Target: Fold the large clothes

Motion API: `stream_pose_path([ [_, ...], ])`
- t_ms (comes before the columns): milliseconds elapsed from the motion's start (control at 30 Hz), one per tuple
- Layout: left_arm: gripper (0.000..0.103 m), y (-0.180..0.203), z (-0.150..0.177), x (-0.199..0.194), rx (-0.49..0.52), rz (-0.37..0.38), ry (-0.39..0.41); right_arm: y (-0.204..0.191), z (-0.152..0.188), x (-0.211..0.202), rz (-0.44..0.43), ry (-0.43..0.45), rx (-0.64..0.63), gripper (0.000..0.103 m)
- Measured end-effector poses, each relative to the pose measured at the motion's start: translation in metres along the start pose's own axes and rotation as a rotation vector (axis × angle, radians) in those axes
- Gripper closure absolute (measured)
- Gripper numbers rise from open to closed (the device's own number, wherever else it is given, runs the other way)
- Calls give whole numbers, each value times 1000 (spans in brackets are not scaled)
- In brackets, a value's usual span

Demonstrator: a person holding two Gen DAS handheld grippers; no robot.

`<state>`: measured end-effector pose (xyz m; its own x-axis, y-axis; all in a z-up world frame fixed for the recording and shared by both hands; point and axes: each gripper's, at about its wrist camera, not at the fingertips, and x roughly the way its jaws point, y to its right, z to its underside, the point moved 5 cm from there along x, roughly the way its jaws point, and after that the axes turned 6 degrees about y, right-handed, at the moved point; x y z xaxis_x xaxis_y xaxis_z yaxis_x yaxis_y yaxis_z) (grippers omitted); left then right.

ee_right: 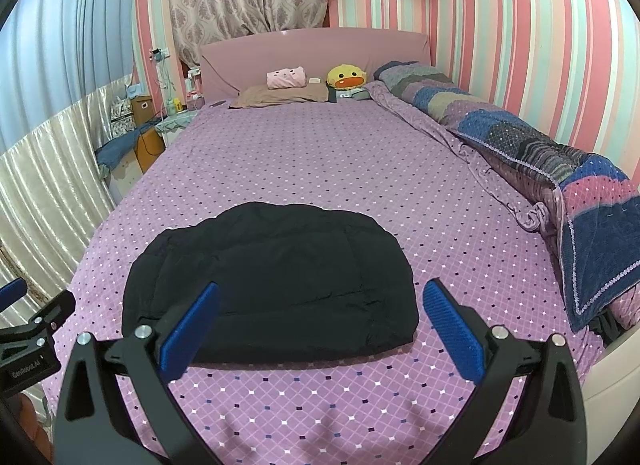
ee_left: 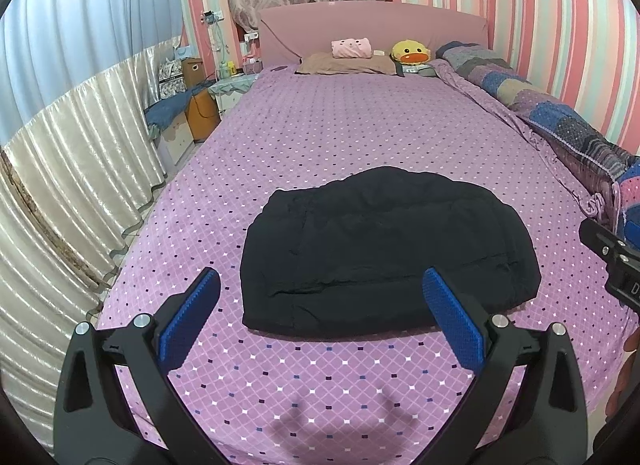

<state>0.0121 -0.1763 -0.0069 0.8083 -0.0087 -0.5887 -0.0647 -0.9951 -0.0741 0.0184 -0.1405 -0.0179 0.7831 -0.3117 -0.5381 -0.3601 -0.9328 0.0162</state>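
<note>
A black garment [ee_left: 384, 249] lies folded into a compact bundle on the purple patterned bed [ee_left: 340, 125]. It also shows in the right wrist view [ee_right: 272, 281]. My left gripper [ee_left: 320, 285] is open and empty, held above the bed just in front of the bundle's near edge. My right gripper [ee_right: 320, 297] is open and empty, also just in front of the bundle, toward its right end. The right gripper's body shows at the right edge of the left wrist view [ee_left: 612, 261]. The left gripper's body shows at the left edge of the right wrist view [ee_right: 32, 341].
A rolled patchwork quilt [ee_right: 540, 153] lies along the bed's right side by the striped wall. Pillows and a yellow duck plush [ee_right: 346, 77] sit at the pink headboard [ee_right: 312, 49]. Curtains [ee_left: 80, 165] and a cluttered nightstand [ee_left: 192, 97] stand left of the bed.
</note>
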Motion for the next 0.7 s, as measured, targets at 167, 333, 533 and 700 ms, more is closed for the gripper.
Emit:
stream_pose_path([
  [167, 3, 1, 0, 0, 9, 0, 0, 0, -1, -1, -1, 2, 0, 2],
  [333, 3, 0, -1, 1, 11, 3, 0, 0, -3, -2, 5, 6, -4, 2],
  [533, 3, 2, 0, -1, 14, -2, 5, 3, -9, -3, 6, 14, -1, 2],
  [700, 3, 2, -1, 2, 19, -2, 2, 4, -10, -3, 6, 16, -2, 2],
])
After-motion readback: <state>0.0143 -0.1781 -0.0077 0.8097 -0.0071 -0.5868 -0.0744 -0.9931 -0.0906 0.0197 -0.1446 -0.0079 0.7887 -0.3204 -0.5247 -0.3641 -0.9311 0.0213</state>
